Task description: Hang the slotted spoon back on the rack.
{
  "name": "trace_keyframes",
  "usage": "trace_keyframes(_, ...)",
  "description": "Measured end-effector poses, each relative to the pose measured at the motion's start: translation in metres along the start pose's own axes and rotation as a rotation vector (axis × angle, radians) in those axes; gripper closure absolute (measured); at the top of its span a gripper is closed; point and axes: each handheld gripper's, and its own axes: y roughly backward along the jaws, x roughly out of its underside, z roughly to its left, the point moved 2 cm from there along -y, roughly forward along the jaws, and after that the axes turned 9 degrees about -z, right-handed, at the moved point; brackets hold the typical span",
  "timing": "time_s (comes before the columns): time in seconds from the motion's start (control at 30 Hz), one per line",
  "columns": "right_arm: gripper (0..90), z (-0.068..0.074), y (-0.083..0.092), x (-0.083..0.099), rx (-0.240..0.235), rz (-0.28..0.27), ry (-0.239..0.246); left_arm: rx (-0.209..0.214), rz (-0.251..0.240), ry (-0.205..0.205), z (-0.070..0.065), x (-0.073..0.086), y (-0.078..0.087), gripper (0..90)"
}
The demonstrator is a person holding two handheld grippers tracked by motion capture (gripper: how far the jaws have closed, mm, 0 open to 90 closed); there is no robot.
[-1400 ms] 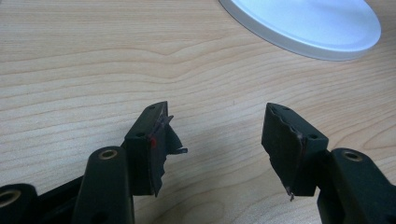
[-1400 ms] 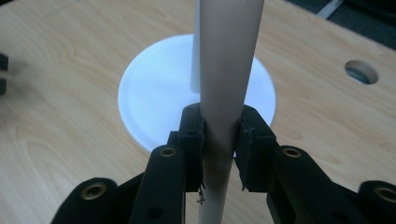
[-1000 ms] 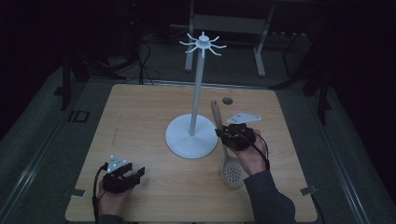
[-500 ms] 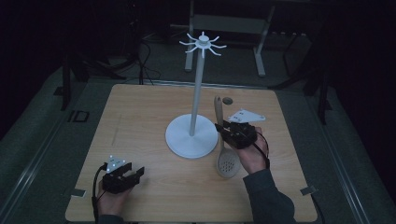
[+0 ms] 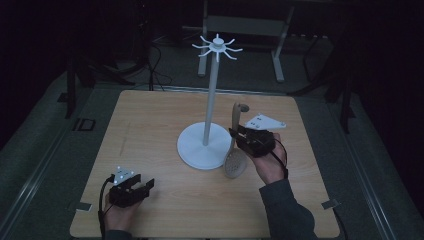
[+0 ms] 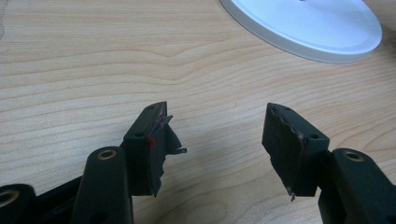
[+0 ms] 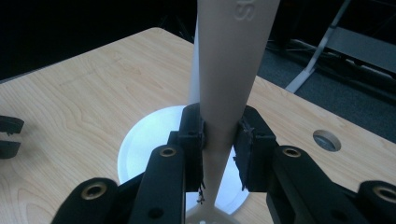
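Since a second ago the right gripper [image 5: 239, 134] has tipped the spoon [image 5: 234, 161] more upright beside the stand [image 5: 212, 105], jaws pinching its handle, bowl low near the white base. Hanging it on a top hook looks like what remains. Left gripper [image 5: 141, 187] rests spread on the table [image 5: 150, 125].

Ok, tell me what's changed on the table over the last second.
The right gripper, shut on the slotted spoon's handle, has tipped the spoon upward: the handle now stands steeper and the head sits closer to the stand's base. The left gripper stayed open in place, and the hook stand has not moved.
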Motion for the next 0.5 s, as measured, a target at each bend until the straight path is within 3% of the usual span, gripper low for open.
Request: trace_keyframes(0.5, 73.8, 0.002, 0.002, -0.014, -0.002, -0.046, 0.002, 0.001, 0.000, 0.000, 0.000, 0.000, 0.000, 41.5)
